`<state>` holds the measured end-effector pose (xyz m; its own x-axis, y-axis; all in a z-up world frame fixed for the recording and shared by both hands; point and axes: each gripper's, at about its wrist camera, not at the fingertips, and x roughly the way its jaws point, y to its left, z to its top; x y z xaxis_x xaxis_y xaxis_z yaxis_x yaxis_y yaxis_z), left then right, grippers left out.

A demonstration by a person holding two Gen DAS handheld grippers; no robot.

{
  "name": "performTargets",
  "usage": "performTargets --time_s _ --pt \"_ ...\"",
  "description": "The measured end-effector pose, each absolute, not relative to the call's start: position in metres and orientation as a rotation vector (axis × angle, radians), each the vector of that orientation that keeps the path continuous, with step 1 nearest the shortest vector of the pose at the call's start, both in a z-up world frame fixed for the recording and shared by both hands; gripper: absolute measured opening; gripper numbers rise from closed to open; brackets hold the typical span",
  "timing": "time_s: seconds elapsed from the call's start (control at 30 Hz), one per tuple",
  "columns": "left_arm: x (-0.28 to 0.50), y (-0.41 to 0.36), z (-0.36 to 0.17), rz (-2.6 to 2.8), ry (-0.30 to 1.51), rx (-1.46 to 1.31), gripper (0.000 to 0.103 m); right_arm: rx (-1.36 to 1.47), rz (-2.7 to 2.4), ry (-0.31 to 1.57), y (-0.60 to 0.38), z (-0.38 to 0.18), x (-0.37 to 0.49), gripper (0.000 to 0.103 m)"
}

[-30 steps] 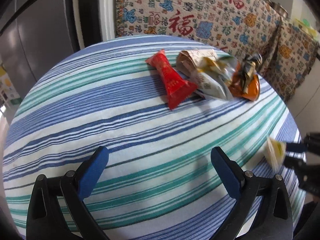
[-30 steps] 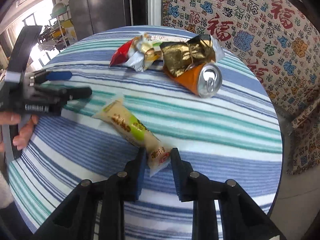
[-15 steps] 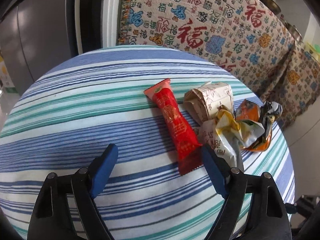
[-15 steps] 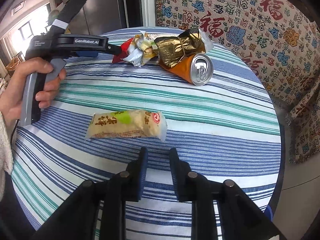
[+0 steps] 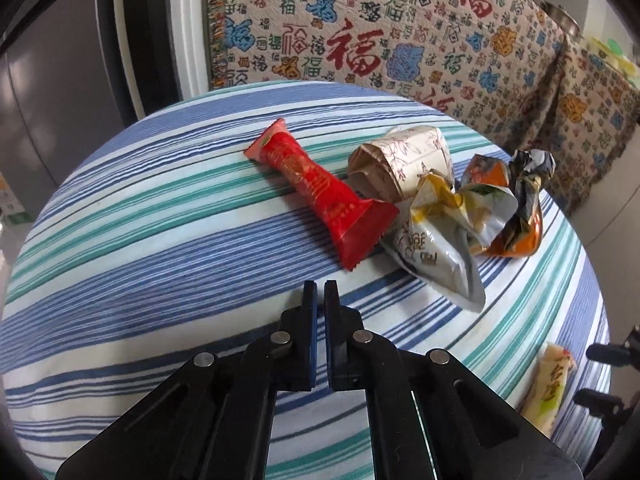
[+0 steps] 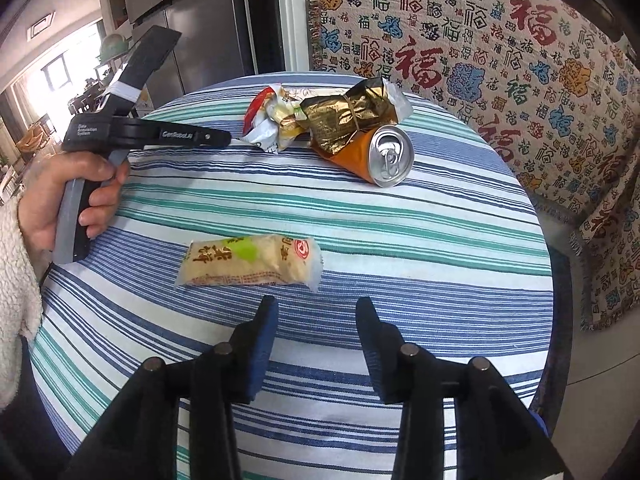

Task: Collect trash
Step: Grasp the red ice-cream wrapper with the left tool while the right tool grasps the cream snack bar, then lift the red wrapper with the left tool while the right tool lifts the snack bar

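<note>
On the round striped table (image 5: 160, 240) lies a pile of trash: a red snack wrapper (image 5: 320, 192), a folded paper wrapper (image 5: 400, 160), a crumpled silver and yellow bag (image 5: 444, 232) and an orange can (image 6: 380, 156) under a crumpled gold foil (image 6: 348, 116). My left gripper (image 5: 320, 292) is shut and empty, just short of the red wrapper's near end. A pale yellow snack packet (image 6: 250, 262) lies flat apart from the pile. My right gripper (image 6: 316, 308) is open and empty just behind that packet. The packet also shows in the left wrist view (image 5: 548, 388).
A sofa under a patterned cloth (image 6: 500, 60) stands behind and right of the table. A grey fridge (image 6: 192, 20) stands at the back left. The table edge (image 6: 552, 280) drops off at the right. My left hand and its gripper handle (image 6: 80, 184) hang over the table's left side.
My right gripper let go of the yellow packet, which now lies flat, then opened wider. My left gripper moved toward the red wrapper and closed from wide open to shut.
</note>
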<state>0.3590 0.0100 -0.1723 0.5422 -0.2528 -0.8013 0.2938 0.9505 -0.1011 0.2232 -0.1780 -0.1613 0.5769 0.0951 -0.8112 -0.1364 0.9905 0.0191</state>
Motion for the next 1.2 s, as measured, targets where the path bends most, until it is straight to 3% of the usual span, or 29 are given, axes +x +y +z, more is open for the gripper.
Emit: performTargets --time_s 0.07,0.13,0.17,0.2,0.43,0.47,0.5,0.6,0.97,1.2 --pt "0.358 0.017 -0.164 -0.302 0.923 0.022 0.006 -0.047 0.13 0.931 -0.178 -0.16 0.223 0.042" --pt "0.367 0.021 -0.156 -0.296 0.915 -0.038 0.034 -0.037 0.125 0.919 -0.178 -0.158 0.221 0.042" --pt "0.373 0.022 -0.153 -0.283 0.903 -0.061 0.053 -0.03 0.124 0.909 -0.177 -0.157 0.219 0.042" --pt "0.379 0.021 -0.15 -0.262 0.883 -0.076 0.058 -0.021 0.125 0.895 -0.176 -0.155 0.218 0.042" --pt "0.438 0.004 -0.17 -0.19 0.944 -0.141 0.057 -0.001 0.148 0.796 -0.178 -0.143 0.213 0.048" --pt "0.44 0.001 -0.176 -0.192 0.957 -0.136 0.048 0.005 0.152 0.791 -0.179 -0.142 0.214 0.048" --pt "0.44 -0.001 -0.18 -0.21 0.962 -0.132 0.023 0.009 0.158 0.786 -0.181 -0.141 0.214 0.048" --pt "0.423 -0.002 -0.176 -0.222 0.927 -0.066 0.017 0.013 0.178 0.788 -0.182 -0.142 0.216 0.049" --pt "0.299 0.035 -0.166 -0.373 1.01 0.132 0.014 -0.103 0.086 1.006 -0.155 -0.186 0.232 0.048" --pt "0.251 0.048 -0.165 -0.368 0.962 0.109 0.02 -0.085 -0.081 0.827 -0.166 -0.173 0.261 0.049"
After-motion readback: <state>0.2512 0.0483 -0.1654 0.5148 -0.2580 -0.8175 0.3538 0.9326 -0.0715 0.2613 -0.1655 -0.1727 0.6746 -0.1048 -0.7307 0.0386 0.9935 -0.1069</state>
